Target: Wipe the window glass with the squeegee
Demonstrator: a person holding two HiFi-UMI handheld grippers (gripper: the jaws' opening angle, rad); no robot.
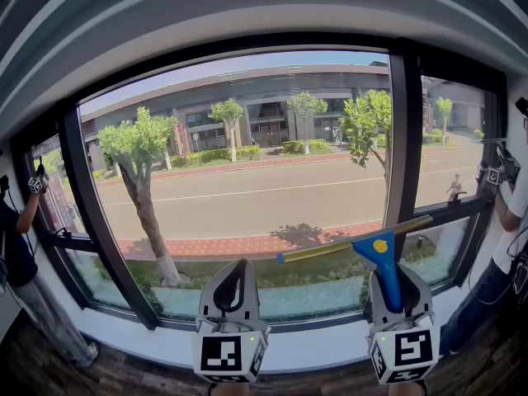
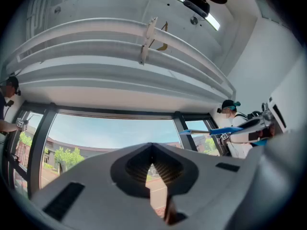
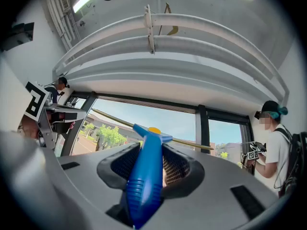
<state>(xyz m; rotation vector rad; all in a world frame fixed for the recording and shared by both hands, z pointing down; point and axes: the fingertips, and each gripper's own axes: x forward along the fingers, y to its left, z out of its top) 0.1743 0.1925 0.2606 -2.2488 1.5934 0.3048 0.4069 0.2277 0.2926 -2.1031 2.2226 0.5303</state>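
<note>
- Window glass (image 1: 247,196) is spanning the wall.
- Right gripper (image 1: 389,280) is pinching the blue squeegee (image 1: 363,246) by its handle.
- Left gripper (image 1: 238,266) is hovering empty, jaws pressed together.

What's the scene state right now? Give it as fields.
left gripper: fingers shut, empty
right gripper: shut on squeegee handle
blade: tilted, right end higher, low across window glass; contact cannot be told
others: person by left pane; person by right pane
</note>
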